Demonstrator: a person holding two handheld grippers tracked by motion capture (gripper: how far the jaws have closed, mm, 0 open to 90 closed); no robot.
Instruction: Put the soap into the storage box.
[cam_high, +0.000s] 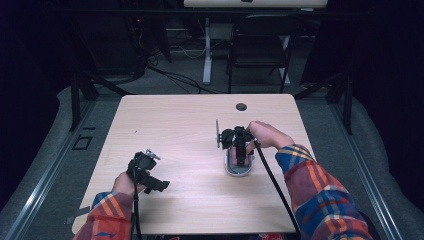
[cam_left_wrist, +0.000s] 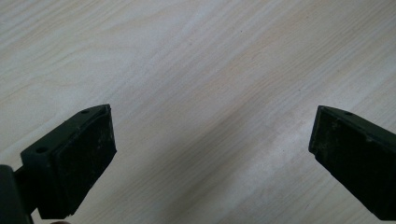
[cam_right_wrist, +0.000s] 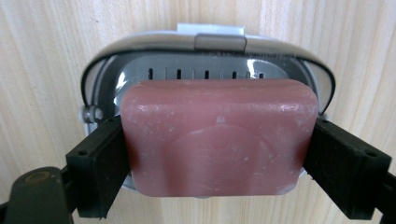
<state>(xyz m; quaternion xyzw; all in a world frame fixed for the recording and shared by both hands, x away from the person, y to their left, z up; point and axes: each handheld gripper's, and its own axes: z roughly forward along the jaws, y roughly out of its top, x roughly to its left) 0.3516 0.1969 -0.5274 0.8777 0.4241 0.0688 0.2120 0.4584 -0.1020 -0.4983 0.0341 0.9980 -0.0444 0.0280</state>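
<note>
Pale wooden worktop (cam_high: 190, 125): right gripper (cam_right_wrist: 217, 154) pinches pink soap (cam_right_wrist: 217, 140) over its dish (cam_right_wrist: 102, 70), seemingly placing it; left gripper (cam_left_wrist: 210, 149) idles, fingers spread.

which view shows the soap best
The right gripper view: the pink soap sits large between the right gripper jaws, above a grey dish. In the high view the gripper hides it. The left gripper view shows bare table.

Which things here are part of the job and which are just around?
In the job:
- soap bar, pink, clamped between the jaws of the right gripper
- soap dish, grey, open, under the bar
- right gripper over the dish in the high view

Just around:
- left gripper, open over bare table
- folding chair behind the table
- cable hole in the tabletop
</note>
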